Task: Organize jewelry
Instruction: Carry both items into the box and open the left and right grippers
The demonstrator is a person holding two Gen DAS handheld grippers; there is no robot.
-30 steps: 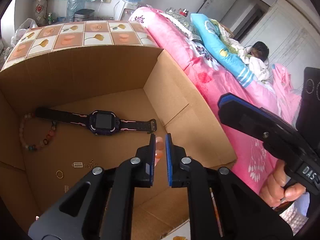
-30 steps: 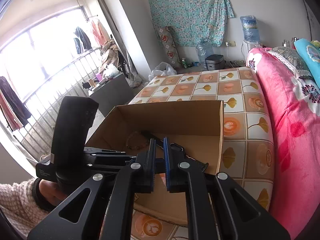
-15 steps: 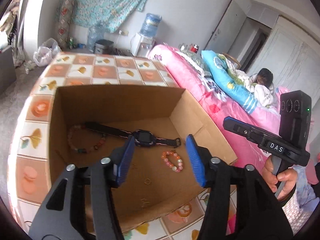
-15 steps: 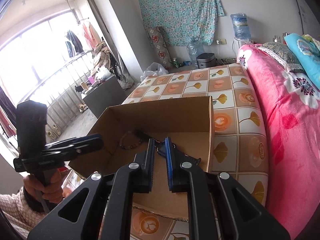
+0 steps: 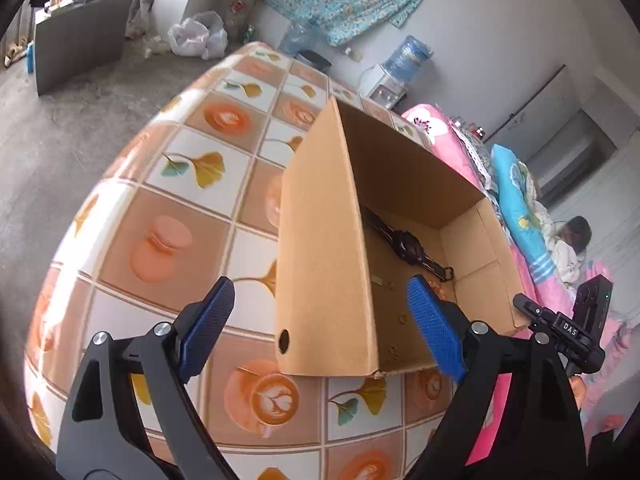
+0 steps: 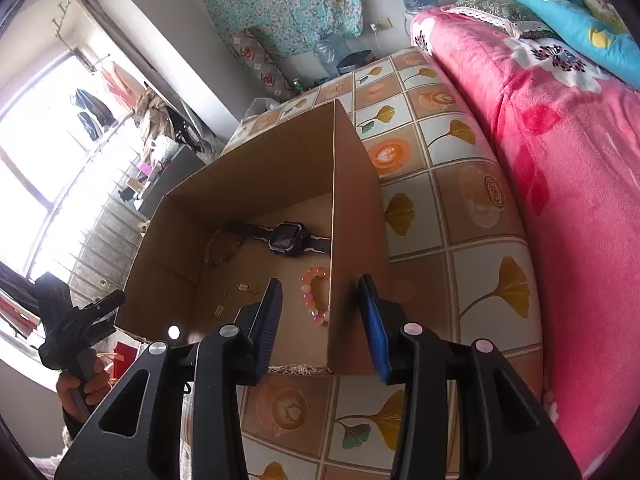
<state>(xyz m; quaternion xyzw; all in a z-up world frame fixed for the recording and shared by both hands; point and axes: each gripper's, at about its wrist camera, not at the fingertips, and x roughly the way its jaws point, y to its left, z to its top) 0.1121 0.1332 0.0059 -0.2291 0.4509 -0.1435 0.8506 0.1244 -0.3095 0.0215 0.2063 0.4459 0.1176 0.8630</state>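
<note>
Pink bead bracelet lies on cardboard box floor near watch, small gold pieces beside; left gripper and right gripper both empty, jaws opening, straddling box walls on patterned table

Black grippers, blue ribbed pads

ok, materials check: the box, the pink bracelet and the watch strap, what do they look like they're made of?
Box: brown corrugated cardboard, matte; a raw, frayed edge shows along its near rim.
Pink bracelet: round, glossy, slightly translucent beads, likely glass, stone or plastic; the look leaves it open.
Watch strap: dark, flexible and dull, probably rubber or silicone; the case looks like plastic around a dark glossy screen.
</note>
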